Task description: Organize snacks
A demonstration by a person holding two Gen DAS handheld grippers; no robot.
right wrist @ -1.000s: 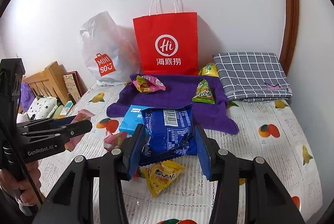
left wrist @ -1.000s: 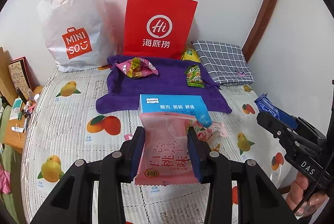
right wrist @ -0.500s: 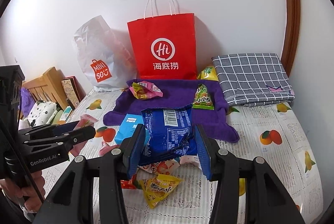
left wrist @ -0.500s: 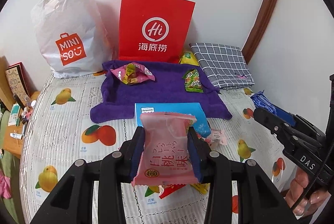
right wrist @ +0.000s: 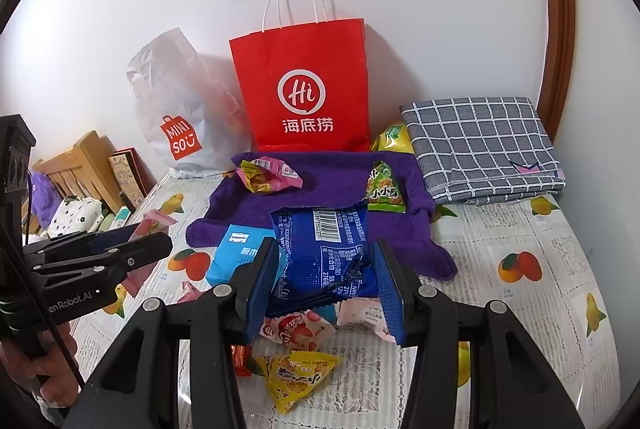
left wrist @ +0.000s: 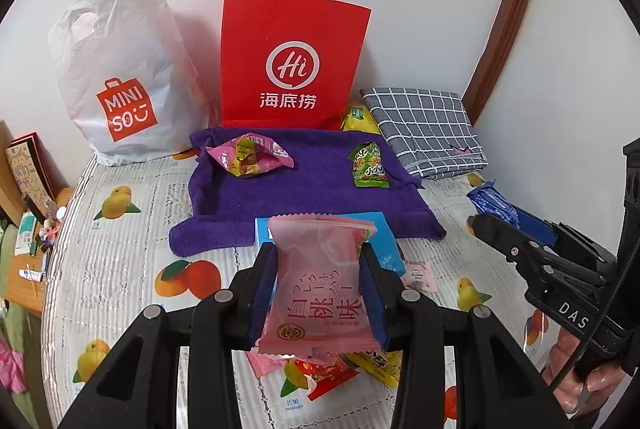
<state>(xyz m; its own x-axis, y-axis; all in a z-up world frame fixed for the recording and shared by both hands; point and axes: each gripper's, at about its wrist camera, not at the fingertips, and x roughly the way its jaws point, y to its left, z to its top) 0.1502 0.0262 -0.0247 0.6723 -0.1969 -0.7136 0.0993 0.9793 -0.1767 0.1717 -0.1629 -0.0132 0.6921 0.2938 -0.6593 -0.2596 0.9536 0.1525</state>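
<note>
Left wrist: red Hi bag (海底捞), MINISO bag, 白桃味 packet

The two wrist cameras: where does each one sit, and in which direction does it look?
Left wrist: sits behind the left claw, looking forward and down over the bed at the red paper bag; its claw grips a pink snack packet; the right claw and a hand show at right.
Right wrist: sits behind the right claw, facing the same way; it grips a blue snack packet; the left claw shows at left.
Shared: red paper bag, purple towel, grey checked cloth.
</note>
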